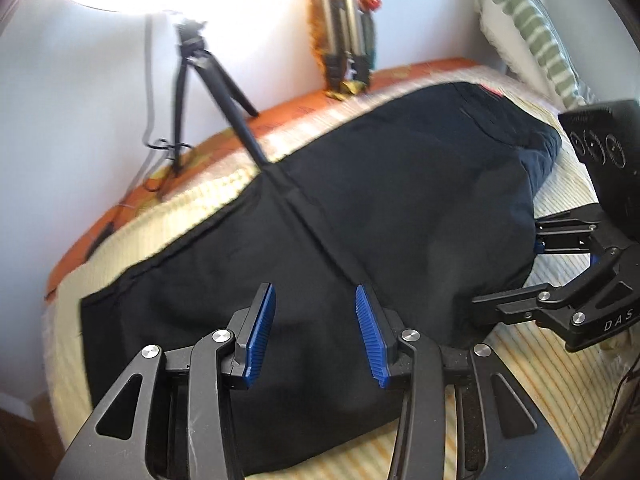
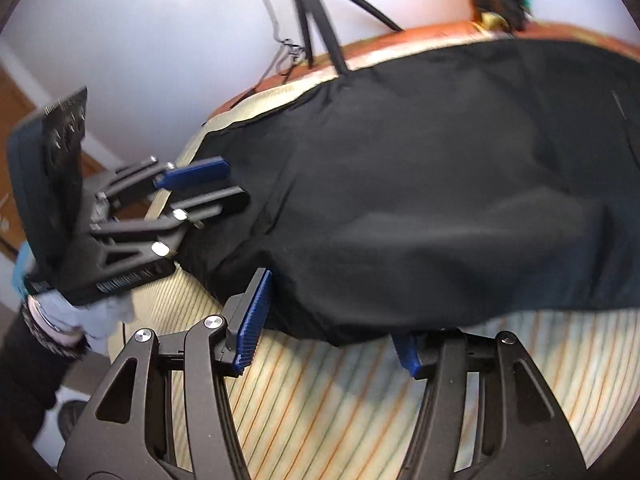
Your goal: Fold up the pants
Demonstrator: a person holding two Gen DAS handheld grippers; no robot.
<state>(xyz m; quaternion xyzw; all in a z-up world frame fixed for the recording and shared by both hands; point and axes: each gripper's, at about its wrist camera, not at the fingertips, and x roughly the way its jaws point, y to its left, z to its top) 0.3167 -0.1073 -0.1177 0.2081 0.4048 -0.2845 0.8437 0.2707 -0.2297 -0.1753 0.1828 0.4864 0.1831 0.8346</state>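
Black pants (image 1: 340,216) lie flat across a striped bed, legs together, the hem end at the left. They fill the right wrist view too (image 2: 440,184). My left gripper (image 1: 316,300) is open and hovers over the leg end, nothing between its blue pads. It shows at the left of the right wrist view (image 2: 236,184), open. My right gripper (image 2: 332,320) is open at the near edge of the pants; its right finger is partly hidden under the fabric. In the left wrist view it (image 1: 508,268) is open at the pants' right edge.
The bed has a yellow striped sheet (image 2: 340,400) with an orange border (image 1: 200,136) along the far side. A black tripod (image 1: 200,80) stands on the far side by the white wall. A green striped pillow (image 1: 528,28) lies at the back right.
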